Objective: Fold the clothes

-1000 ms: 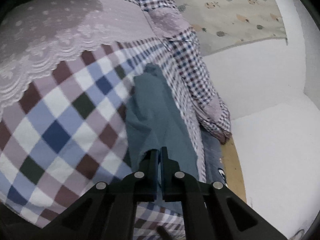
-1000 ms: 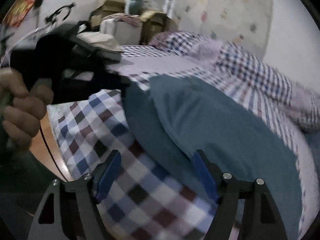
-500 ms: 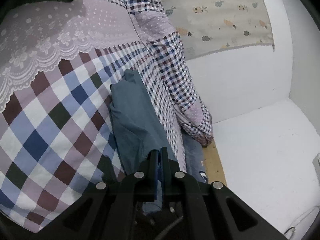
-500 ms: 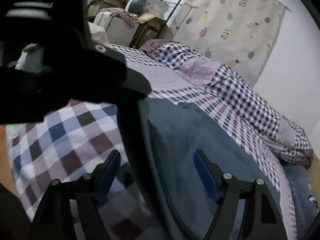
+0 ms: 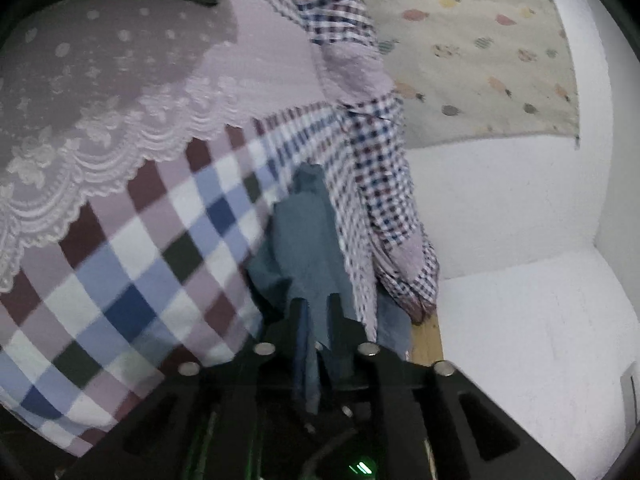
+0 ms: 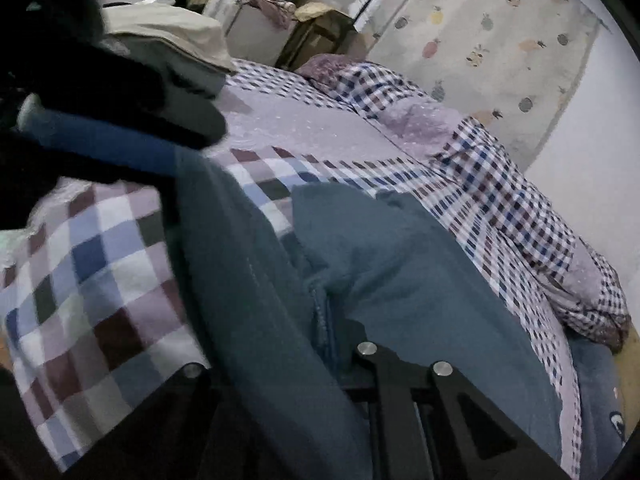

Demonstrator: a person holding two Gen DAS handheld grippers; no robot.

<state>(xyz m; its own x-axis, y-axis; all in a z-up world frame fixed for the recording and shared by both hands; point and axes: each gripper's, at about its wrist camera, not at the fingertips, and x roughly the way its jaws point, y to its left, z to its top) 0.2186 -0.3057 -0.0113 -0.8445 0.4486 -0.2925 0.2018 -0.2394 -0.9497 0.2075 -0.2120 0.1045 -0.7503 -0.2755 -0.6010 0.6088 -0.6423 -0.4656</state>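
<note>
A teal garment [image 5: 304,240] lies lengthwise on the checked bedspread [image 5: 120,280]. My left gripper [image 5: 316,306] is shut on its near edge, and a fold of the cloth hangs down between the fingers. In the right wrist view the teal garment [image 6: 400,272] is bunched up and drapes over my right gripper [image 6: 332,332]. That gripper's jaws stand together on a seamed fold, and its left finger is hidden under the cloth. The left gripper [image 6: 168,160] shows at the upper left, pinching a raised corner of the same garment.
A rumpled gingham quilt [image 6: 500,200] runs along the far side of the bed, by a white wall [image 5: 500,200] and a fruit-print hanging [image 5: 480,60]. Another blue cloth [image 6: 596,392] lies by the wooden bed edge [image 5: 428,340]. Boxes [image 6: 312,28] and a folded beige item [image 6: 168,36] sit beyond.
My right gripper, open before, has moved in and shut on the teal garment. The left gripper keeps its hold and has drawn its corner up and aside.
</note>
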